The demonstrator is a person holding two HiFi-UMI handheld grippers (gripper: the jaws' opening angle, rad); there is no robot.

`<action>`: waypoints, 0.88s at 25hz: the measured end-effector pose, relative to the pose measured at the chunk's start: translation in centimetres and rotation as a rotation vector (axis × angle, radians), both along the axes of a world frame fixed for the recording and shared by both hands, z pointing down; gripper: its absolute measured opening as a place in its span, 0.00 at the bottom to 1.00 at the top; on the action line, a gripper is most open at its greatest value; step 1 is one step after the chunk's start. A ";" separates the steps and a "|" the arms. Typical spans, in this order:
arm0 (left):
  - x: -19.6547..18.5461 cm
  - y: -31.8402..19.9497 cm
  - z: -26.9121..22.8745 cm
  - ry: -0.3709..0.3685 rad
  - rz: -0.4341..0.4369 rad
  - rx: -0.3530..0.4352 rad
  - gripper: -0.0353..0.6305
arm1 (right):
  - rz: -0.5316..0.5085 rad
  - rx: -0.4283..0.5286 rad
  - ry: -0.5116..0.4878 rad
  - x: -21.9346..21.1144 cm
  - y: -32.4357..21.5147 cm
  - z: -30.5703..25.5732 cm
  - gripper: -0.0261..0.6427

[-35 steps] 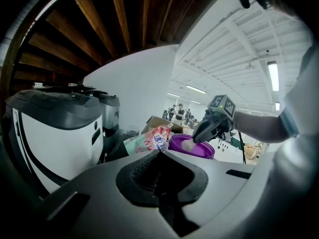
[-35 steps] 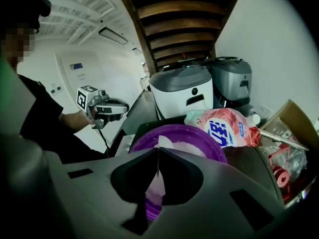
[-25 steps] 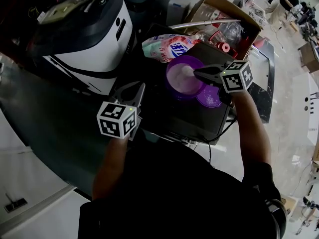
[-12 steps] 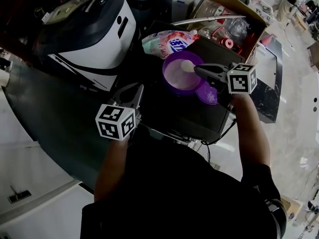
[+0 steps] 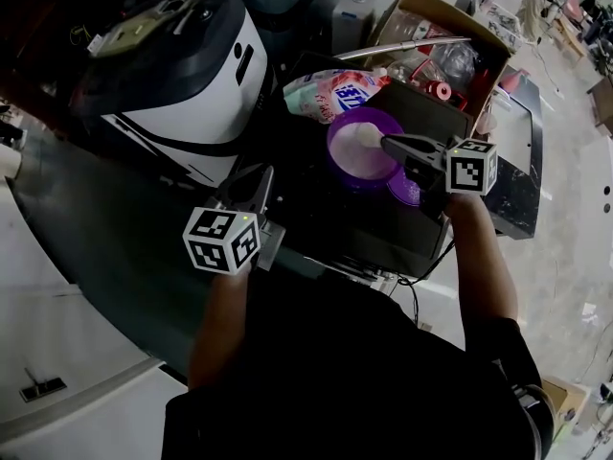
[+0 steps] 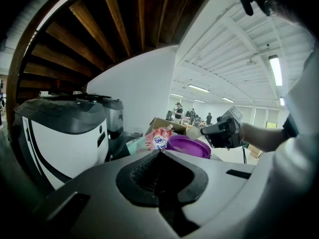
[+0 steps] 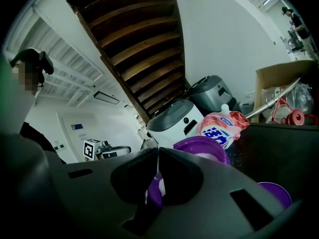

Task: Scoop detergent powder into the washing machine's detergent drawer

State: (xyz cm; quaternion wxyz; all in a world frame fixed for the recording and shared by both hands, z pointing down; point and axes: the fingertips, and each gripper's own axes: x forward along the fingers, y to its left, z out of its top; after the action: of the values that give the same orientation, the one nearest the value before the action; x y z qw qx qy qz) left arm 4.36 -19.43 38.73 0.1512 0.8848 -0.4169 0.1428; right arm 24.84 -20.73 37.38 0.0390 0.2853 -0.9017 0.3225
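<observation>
Head view shows the right gripper point(image 5: 389, 143) clamped on a scoop point(image 5: 368, 134) of white powder just above the open purple tub point(image 5: 356, 166), and the left gripper point(image 5: 262, 178) closed and empty near the washing machine point(image 5: 182, 75), so scooping looks done while delivery to the drawer, unseen here, remains.

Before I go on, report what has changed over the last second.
Almost nothing moved. The right tongs stay shut on the scoop, its powder-filled head held over the purple tub; any shift against the tub is too slight to call. The left tongs stay shut and empty, low at the left. The purple lid and the detergent pouch lie where they were.
</observation>
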 end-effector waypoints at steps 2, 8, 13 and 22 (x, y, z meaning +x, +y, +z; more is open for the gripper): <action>-1.5 -0.1 0.0 0.002 -0.009 0.001 0.06 | -0.001 0.011 -0.003 -1.0 0.0 -0.6 0.07; -6.5 -0.1 0.1 0.021 -0.042 -0.003 0.07 | -0.019 0.039 -0.011 -5.5 -0.1 -2.3 0.07; -9.7 -0.2 -0.1 0.039 -0.052 0.002 0.07 | -0.057 0.057 -0.014 -10.0 0.7 -3.7 0.07; -13.4 0.5 0.6 0.077 -0.055 -0.013 0.06 | -0.133 0.062 -0.026 -17.4 3.5 -3.8 0.07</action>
State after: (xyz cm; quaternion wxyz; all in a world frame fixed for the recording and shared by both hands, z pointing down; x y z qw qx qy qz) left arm -9.04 -18.91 39.35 0.1766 0.8768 -0.4342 0.1073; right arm 7.45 -17.27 33.61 0.0400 0.2217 -0.9286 0.2949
